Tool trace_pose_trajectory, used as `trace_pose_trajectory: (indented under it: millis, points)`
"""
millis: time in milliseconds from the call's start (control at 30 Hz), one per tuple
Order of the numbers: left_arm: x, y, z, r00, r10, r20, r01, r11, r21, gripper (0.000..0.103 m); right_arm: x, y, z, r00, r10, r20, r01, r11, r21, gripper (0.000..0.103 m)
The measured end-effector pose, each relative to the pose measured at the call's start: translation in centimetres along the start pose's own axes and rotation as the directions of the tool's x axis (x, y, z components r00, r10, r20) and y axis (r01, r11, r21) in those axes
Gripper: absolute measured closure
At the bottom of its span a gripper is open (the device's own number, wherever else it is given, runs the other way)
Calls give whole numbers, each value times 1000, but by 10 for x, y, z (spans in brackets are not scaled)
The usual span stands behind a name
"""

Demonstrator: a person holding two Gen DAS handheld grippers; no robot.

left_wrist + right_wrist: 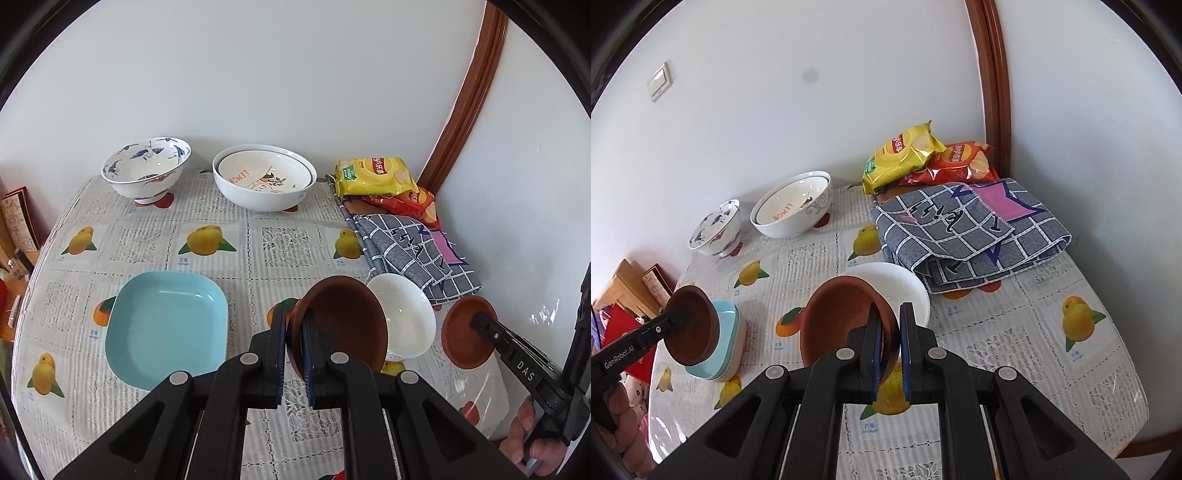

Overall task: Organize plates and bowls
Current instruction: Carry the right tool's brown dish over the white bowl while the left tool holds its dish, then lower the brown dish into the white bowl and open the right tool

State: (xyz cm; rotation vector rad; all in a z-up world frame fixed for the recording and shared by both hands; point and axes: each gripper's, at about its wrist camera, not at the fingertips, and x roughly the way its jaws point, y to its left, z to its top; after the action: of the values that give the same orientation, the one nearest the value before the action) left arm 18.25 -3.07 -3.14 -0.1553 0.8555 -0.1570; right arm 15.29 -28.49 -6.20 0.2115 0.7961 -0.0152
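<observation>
Glossy fruit-print surface (236, 266) — left gripper (294, 332) and right gripper (891, 328) each have jaws clamped on a round matte brown dish (347, 317) (842, 317).

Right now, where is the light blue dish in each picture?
Left wrist view: blue dish low left of centre, flat on the tablecloth.
Right wrist view: blue dish at far left, partly behind a held brown bowl.
Shared landmark: yellow chip bag.

Black tool (293, 347) with blue pads (281, 354), round silver screws, perhaps "DAS" lettering.
</observation>
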Motion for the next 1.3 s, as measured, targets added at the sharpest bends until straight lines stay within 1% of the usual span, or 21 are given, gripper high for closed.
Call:
trace_pose_trajectory:
  millis: [200,733,967,1300]
  points:
    - [10,6,0,1000,3,-15,-3,1000,-8,94,24,5,3,999,-25,-26,24,999,-31,94]
    - [47,17,0,997,22,-69,-24,999,-34,94,83,11,-2,992,-46,-117,39,998,-58,94]
    - [61,21,1,996,15,-88,-19,999,-43,94,100,14,-2,989,-68,-133,58,995,-77,93]
    - [74,24,0,994,12,-111,-18,999,-51,94,117,19,-4,984,-79,-161,64,993,-99,93]
